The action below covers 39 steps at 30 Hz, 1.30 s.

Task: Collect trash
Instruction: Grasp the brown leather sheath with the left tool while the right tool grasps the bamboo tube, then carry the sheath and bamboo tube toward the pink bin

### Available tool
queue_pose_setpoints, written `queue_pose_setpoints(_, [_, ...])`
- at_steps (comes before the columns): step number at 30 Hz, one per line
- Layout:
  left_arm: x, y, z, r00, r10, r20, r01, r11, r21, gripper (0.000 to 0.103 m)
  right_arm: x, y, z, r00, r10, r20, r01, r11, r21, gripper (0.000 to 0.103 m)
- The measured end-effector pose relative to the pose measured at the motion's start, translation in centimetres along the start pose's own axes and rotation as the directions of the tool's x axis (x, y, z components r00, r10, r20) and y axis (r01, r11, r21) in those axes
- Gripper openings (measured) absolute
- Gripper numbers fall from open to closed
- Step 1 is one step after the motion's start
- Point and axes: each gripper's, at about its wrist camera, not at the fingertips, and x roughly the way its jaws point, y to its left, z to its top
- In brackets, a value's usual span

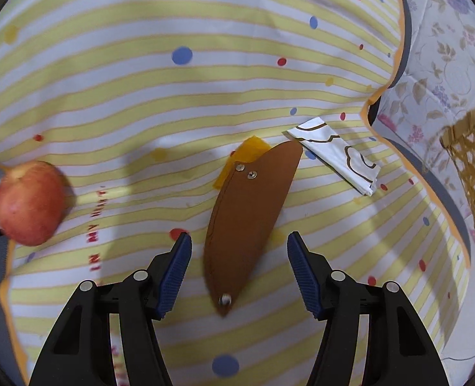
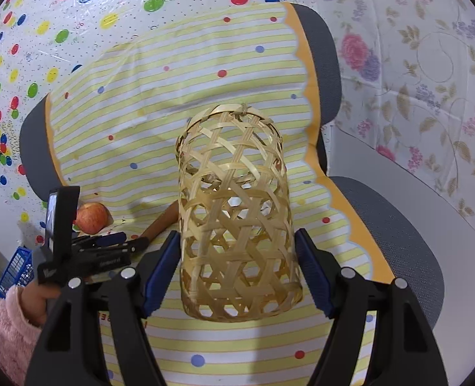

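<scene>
An apple (image 1: 28,202) rests on the striped cloth (image 1: 141,96) near its edge.

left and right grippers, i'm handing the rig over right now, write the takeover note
Left gripper: open, straddling the brown leather sheath on the striped cloth, not gripping.
Right gripper: open around the woven basket, pads not clearly touching.
Folded white wrapper and orange scrap lie beyond the sheath; apple far left.
Done: nothing visibly collected.
Left: get the trash into the basket.

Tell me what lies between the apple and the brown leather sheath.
Only bare striped cloth separates the apple from the brown leather sheath, seen in the left wrist view.
</scene>
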Motion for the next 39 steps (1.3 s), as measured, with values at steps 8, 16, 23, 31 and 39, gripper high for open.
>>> queue_pose_setpoints(8, [2.2,0.7,1.4,0.996,-0.065,-0.055,0.064,0.998,-0.021,0.062,1.0,0.3,-0.2,1.0,0.009,-0.012,-0.009,1.0,0.002,0.071])
queue_pose_setpoints(16, [2.8,0.6,1.9,0.991,-0.12,-0.064,0.12,0.993,-0.014,0.052,0.9,0.3,-0.9,0.999,0.015,-0.03,-0.015,1.0,0.007,0.071])
queue_pose_setpoints(23, [-2.2,-2.1,-0.1,0.997,0.004,0.078,-0.011,0.996,0.084,0.05,-0.8,0.2,-1.7,1.0,0.002,-0.017,-0.002,1.0,0.016,0.071])
queue_pose_setpoints(31, [-10.8,-5.8,-4.5,0.977,-0.045,0.208,0.032,0.997,0.066,0.05,-3.2,0.4,-2.6,1.0,0.007,0.005,-0.007,1.0,0.026,0.071])
queue_pose_setpoints(39, [-14.9,-8.9,-8.7,0.965,-0.071,0.253,0.047,0.994,0.1,0.05,-6.5,0.3,-6.1,1.0,-0.022,-0.004,0.022,0.999,0.032,0.071])
